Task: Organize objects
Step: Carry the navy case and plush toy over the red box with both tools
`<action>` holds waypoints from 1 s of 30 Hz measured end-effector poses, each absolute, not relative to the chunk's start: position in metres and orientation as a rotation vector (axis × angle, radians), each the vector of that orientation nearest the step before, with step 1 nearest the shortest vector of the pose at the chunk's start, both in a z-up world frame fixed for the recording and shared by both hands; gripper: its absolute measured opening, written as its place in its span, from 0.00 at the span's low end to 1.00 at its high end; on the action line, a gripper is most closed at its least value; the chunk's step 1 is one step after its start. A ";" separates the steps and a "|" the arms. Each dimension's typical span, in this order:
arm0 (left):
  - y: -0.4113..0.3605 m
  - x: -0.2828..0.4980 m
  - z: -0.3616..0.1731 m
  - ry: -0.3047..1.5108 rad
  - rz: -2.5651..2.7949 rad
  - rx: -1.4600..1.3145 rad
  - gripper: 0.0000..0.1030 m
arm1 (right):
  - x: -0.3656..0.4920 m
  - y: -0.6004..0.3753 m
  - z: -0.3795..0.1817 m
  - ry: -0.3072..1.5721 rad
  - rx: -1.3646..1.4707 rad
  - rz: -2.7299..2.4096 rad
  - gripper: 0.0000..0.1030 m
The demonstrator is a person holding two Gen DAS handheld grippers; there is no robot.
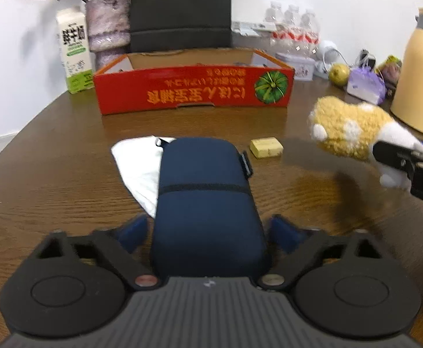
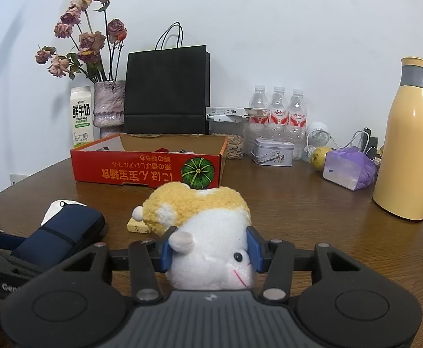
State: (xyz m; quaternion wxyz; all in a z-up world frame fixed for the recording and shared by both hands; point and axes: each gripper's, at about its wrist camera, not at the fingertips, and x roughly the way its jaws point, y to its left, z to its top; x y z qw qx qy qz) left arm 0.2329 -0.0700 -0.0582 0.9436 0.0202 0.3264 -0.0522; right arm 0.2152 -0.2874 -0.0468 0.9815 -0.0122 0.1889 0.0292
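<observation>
The red cardboard box (image 1: 192, 90) stood open-topped on the brown wooden table (image 1: 52, 159), and all positions below were taken from it.

In front of the box, toward the camera, a navy pouch (image 1: 205, 203) lay on the table, partly on top of a white cloth (image 1: 137, 168). The left gripper (image 1: 208, 232) sat astride the near end of the pouch, one blue pad (image 1: 133, 230) on each side. A narrow gap showed between each pad and the pouch, so the jaws stood apart and not yet pressing.

A small yellow block (image 1: 266, 147) lay on the table between the box and the pouch, just right of the pouch's far end.

In front of the box's right corner, the right gripper (image 2: 211, 250) held a plush hamster (image 2: 205, 232), tan on its back and white on its belly. Both blue pads (image 2: 254, 249) pressed into the white fur at its sides, so the jaws were clamped on it. In the left wrist view the hamster (image 1: 350, 127) appeared raised clear of the table.

Behind the box stood a black paper bag (image 2: 166, 92), a vase of dried roses (image 2: 108, 107) and a milk carton (image 2: 81, 116). To the right of the box were water bottles (image 2: 278, 110), a small tin (image 2: 273, 150), a pear (image 2: 320, 153), a purple bag (image 2: 349, 168) and a yellow flask (image 2: 408, 150).
</observation>
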 end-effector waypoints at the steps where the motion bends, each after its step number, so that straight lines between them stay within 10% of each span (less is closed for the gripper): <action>1: -0.069 0.231 -0.057 0.655 -0.114 0.036 0.72 | 0.215 -0.287 -0.047 0.382 -0.025 0.059 0.47; 30: -0.049 0.200 -0.032 0.479 -0.067 -0.043 0.66 | 0.212 -0.280 -0.045 0.351 -0.023 0.078 0.47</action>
